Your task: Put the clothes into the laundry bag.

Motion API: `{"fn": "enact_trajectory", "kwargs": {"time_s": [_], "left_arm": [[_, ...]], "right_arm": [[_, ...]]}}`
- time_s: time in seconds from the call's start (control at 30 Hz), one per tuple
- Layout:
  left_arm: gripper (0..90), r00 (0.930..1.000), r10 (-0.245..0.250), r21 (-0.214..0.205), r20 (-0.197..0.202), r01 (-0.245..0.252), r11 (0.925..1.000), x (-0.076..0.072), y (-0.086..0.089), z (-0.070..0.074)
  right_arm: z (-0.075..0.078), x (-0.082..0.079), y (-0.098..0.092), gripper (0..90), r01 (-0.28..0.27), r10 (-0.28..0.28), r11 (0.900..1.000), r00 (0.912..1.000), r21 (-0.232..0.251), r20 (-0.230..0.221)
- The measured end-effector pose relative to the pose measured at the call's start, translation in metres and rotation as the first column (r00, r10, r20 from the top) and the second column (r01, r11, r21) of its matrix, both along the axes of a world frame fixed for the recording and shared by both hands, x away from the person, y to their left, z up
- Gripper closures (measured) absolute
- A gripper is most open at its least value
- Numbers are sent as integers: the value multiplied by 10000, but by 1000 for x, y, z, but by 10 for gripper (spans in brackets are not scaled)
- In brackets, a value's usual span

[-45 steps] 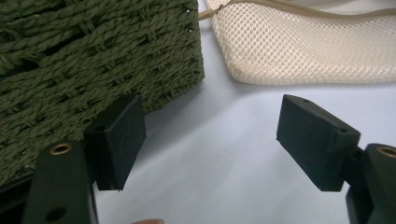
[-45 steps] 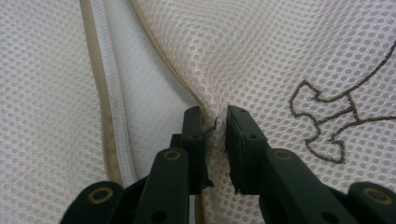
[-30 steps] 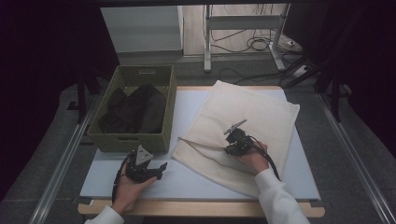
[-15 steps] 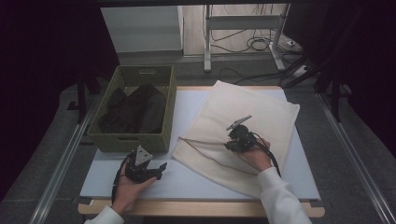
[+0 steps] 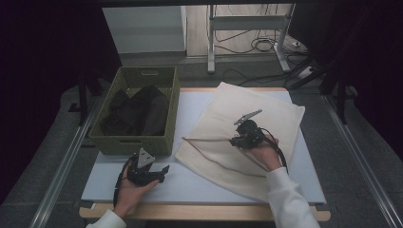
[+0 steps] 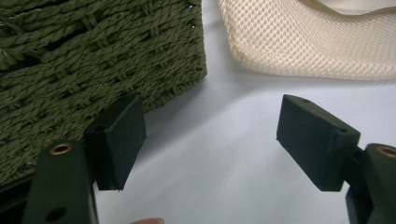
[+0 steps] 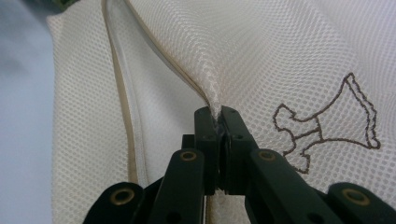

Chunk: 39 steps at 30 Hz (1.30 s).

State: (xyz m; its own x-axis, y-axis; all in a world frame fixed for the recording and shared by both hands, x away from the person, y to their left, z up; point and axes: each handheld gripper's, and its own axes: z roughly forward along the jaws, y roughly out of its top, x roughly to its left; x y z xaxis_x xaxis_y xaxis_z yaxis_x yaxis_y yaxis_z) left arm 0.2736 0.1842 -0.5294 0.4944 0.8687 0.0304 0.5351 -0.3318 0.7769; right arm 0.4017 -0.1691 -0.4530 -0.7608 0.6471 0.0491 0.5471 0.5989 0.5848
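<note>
The high camera hangs above my side of the table, facing forward and down, far off. The one on my left gripper [image 6: 210, 144] looks low along its jaws, close to the woven basket [image 6: 79, 60] beside it. The one on my right gripper [image 7: 219, 140] sits nearly against the mesh bag [image 7: 280, 56]; every view shares it.

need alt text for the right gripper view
The right gripper, its two black jaws shut, pinches a raised fold of a cream mesh laundry bag. A brown outline drawing marks the mesh at right; the bag's edge seam runs at left.
</note>
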Motion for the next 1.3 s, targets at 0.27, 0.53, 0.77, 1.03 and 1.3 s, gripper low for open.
{"fn": "enact_trajectory", "kwargs": {"time_s": [0.27, 0.53, 0.77, 1.03, 1.3], "left_arm": [[238, 9999, 109, 3, 8, -109, 9999, 0, 1, 0], [240, 9989, 459, -125, 111, -457, 9989, -1, 5, 1], [240, 9983, 569, -79, 102, -568, 9984, -1, 6, 1], [237, 9985, 532, -128, 126, -531, 9985, 0, 7, 1], [234, 9987, 503, -415, 69, -500, 9979, -1, 8, 2]], "right_arm": [[18, 7, -2, 867, -85, 77, 9991, 9998, 426, 192], [37, 12, -4, 867, -280, 237, 9963, 9983, 812, 536], [46, 10, -12, 867, -242, 158, 9928, 9973, 1173, 718], [61, 13, -18, 867, -260, 68, 9846, 9939, 1727, 1104], [62, 13, -19, 867, -170, -43, 9826, 9934, 1850, 1142]]}}
